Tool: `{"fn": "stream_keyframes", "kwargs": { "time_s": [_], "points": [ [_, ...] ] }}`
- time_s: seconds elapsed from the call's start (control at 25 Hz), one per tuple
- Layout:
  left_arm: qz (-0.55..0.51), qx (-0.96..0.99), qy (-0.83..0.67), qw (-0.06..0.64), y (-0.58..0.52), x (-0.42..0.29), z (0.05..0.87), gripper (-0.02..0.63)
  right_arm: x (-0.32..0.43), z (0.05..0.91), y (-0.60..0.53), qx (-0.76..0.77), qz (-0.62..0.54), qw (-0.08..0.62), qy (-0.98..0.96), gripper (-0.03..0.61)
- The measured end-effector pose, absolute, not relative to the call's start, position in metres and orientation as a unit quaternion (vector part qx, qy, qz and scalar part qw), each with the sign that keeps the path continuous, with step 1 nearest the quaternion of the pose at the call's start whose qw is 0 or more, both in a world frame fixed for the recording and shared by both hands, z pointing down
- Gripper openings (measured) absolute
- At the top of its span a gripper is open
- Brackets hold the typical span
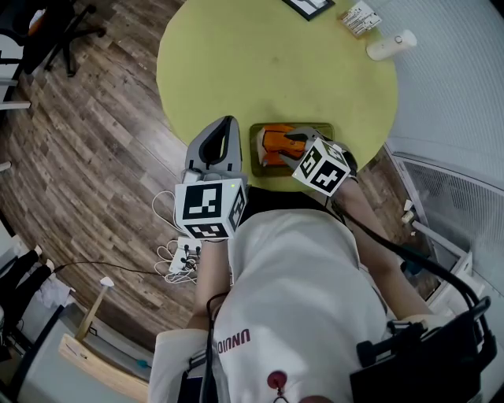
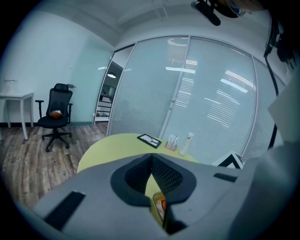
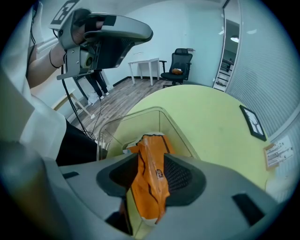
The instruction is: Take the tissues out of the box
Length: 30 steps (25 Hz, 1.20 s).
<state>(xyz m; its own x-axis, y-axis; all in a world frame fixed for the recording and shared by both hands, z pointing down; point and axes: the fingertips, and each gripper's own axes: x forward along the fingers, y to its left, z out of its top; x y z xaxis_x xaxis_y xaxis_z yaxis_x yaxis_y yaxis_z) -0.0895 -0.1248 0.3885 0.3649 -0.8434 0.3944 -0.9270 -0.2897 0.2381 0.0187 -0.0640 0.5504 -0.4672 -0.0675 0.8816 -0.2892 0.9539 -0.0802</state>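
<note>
Right gripper point(image 3: 149, 161) is clamped on the orange tissue pack point(image 3: 151, 187). In its own view both dark pads press the pack's sides, and the crumpled wrapper stands up between them. From the head view this gripper point(image 1: 290, 142) reaches into the clear box point(image 1: 254, 151), and the pack point(image 1: 276, 142) lies within the box's outline. Whether the pack's far end touches the box floor cannot be told. The box point(image 3: 140, 119) sits at the near edge of the round yellow-green table point(image 1: 276, 63), just in front of the person.

Left gripper point(image 1: 228, 122) hangs just left of the box, apart from it, over the table's edge. Its jaws point away from the person. In its own view the left gripper point(image 2: 151, 159) has its tips pressed together with nothing between them. A sliver of orange shows through the gap lower down. The right gripper view shows it raised at upper left point(image 3: 108, 33).

At the far side of the table lie a dark frame point(image 1: 311, 6), a small packet point(image 1: 361, 17) and a white bottle point(image 1: 391, 45) on its side. They are well apart from the box. A black chair point(image 2: 56, 117) stands on the wood floor point(image 1: 94, 118). A power strip point(image 1: 183, 256) with cables lies on the floor by the person's left side.
</note>
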Motion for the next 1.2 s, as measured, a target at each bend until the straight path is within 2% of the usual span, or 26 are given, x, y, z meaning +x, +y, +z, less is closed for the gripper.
{"fn": "stream_keyframes", "kwargs": {
  "time_s": [0.8, 1.0, 1.2],
  "points": [
    [0.103, 0.797, -0.554, 0.217, -0.122, -0.096, 0.39, 0.014, 0.019, 0.567, -0.06, 0.1, 0.108, 0.528, -0.836, 0.178],
    [0.104, 0.797, -0.553, 0.218, -0.123, -0.095, 0.39, 0.014, 0.021, 0.567, -0.064, 0.109, 0.104, 0.53, -0.834, 0.124],
    [0.103, 0.797, -0.554, 0.218, -0.123, -0.096, 0.39, 0.014, 0.021, 0.569, -0.065, 0.109, 0.108, 0.531, -0.834, 0.105]
  ]
}}
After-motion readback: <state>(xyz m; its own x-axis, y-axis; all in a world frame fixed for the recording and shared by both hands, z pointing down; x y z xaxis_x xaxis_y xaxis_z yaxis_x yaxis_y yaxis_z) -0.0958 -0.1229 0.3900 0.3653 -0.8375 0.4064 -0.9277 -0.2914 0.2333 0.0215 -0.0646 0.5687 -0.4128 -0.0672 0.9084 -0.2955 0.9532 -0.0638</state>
